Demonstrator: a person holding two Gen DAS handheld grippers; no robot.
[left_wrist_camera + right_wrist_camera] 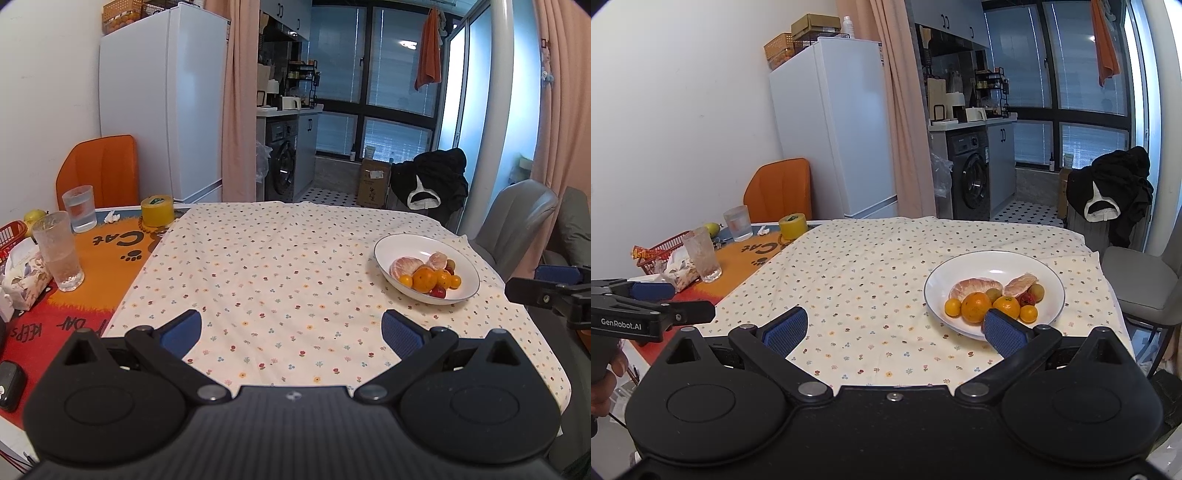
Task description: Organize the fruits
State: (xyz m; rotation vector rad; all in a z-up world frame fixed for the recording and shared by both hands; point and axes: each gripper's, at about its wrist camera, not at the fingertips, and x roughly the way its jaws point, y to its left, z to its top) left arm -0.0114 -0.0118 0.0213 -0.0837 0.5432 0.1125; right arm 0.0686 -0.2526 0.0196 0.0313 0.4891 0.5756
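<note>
**Occlusions and cut-offs**

Right wrist view: right gripper's blue pad [1004,332] covers the near rim of the white bowl [1049,273] and a small red fruit [983,326]. Left gripper [653,306] is cut by the left edge; jaw state unreadable. Left wrist view: red basket [13,236] is cropped at left; black case [11,384] partly out of frame.

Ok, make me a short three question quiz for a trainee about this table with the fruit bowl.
1. True or false: the left claw holds a fruit.
2. Where does the fruit lie? A) on the cloth B) in the white bowl C) in the red basket
3. Fill in: the yellow tape roll stands near the ___ chair.

Key: 1 false, both claws are open and empty; 2 B; 3 orange.
</note>
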